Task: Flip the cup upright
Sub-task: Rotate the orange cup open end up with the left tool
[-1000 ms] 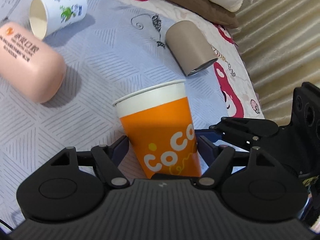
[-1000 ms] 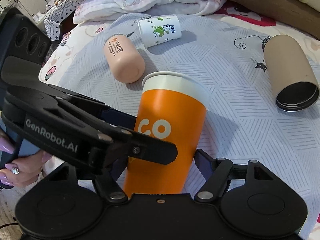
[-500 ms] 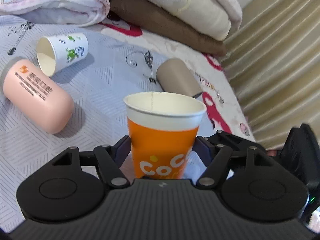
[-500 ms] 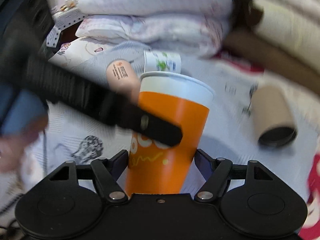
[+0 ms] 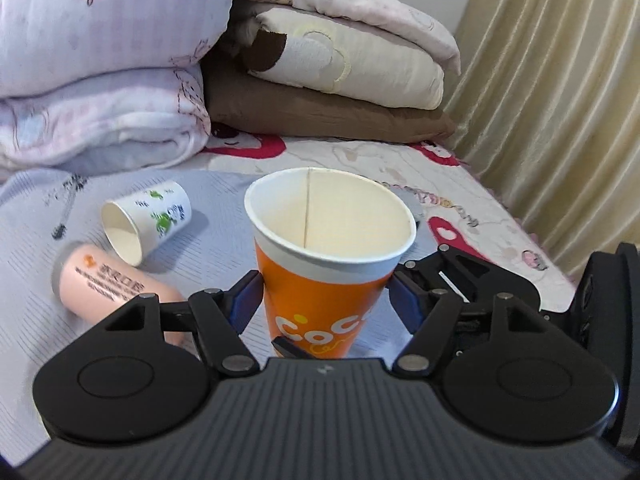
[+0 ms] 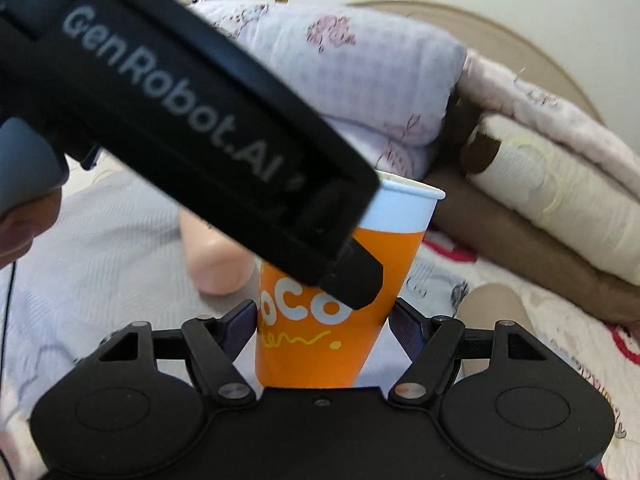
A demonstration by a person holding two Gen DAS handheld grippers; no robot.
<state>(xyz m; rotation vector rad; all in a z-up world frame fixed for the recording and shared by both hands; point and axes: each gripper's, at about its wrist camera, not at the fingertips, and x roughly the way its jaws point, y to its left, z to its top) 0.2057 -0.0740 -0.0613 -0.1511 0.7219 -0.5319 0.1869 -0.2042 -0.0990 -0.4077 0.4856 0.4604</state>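
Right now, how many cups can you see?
4. Orange cup upright in the middle; white cup on its side, back left; pink cup on its side, near left; tan cup to the right, partly hidden. Others may be hidden.

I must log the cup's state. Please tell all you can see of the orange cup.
The orange cup is paper by its look, with a white rim band, white "coco" lettering and a seam inside. It stands upright, mouth up, and looks empty. The left gripper and the right gripper both flank its lower body.
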